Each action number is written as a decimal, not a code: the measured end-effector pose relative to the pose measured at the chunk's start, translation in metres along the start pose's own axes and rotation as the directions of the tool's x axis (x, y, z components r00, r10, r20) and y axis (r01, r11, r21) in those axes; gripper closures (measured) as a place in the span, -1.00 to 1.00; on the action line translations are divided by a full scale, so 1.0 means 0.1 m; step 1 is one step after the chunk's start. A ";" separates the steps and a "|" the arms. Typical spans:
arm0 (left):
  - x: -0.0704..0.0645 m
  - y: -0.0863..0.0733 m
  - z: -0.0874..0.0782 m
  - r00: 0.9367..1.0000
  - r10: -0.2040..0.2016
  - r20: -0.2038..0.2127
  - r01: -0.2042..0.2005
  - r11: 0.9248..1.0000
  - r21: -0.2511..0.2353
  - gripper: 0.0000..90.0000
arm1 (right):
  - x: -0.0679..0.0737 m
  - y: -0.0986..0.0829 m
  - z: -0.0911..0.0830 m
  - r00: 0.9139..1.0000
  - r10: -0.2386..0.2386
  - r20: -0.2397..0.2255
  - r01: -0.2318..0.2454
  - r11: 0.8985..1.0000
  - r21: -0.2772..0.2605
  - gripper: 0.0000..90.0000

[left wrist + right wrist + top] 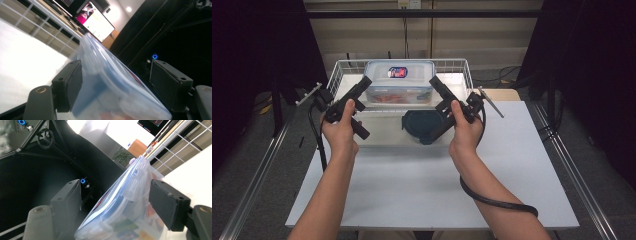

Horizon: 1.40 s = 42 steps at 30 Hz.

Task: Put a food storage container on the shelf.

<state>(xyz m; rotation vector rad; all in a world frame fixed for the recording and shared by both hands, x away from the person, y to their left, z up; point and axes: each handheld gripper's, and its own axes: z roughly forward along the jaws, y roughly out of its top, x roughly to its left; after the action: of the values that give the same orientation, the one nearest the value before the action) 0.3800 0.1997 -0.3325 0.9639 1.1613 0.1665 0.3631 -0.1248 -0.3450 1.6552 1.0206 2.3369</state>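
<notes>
A clear plastic container [399, 82] with a blue-rimmed lid and a red and blue label lies in a white wire basket [343, 67] at the far side of the table. My left gripper [363, 84] is at its left end, open, with the container's corner [112, 82] between the jaws. My right gripper [435, 83] is at its right end, open too, and the lid's edge with its clip [130, 195] runs between its jaws. Both gripper views show colourful contents through the wall. I cannot tell whether any pad touches the plastic.
A dark teal round dish [424, 126] lies in the basket just in front of the container, below my right gripper. The white table [412, 185] stretches toward the person, with a black cable [497, 200] looped near the right forearm. Dark curtains stand on both sides.
</notes>
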 end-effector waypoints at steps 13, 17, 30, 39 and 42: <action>-0.06 -0.35 -0.24 0.998 0.014 0.062 -0.017 0.998 0.056 -0.49 | -0.11 -0.10 -0.32 0.998 0.046 -0.036 -0.045 0.998 0.037 -0.46; -0.04 -0.44 -0.26 0.997 -0.012 0.073 0.007 0.997 0.072 -0.53 | -0.16 -0.14 -0.39 0.998 0.053 -0.035 -0.051 0.997 0.049 -0.47; 0.08 -0.72 -0.22 0.988 -0.056 0.140 0.030 0.982 0.186 -0.61 | -0.33 -0.23 -0.57 1.000 0.028 -0.001 -0.028 0.995 0.096 -0.47; 0.21 -0.89 -0.09 0.981 -0.148 0.126 0.101 0.942 0.319 -0.69 | -0.54 -0.31 -0.67 0.999 0.007 0.044 -0.013 0.992 0.125 -0.45; 0.22 -0.93 -0.06 0.990 -0.110 0.091 0.076 0.945 0.319 -0.70 | -0.64 -0.35 -0.71 0.997 -0.005 0.073 -0.005 0.990 0.140 -0.37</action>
<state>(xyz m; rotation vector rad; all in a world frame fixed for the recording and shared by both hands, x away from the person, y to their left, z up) 0.3527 0.1592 -0.4147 1.1808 1.1511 -0.1514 0.3171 -0.1590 -0.4290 1.7752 1.1947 2.2327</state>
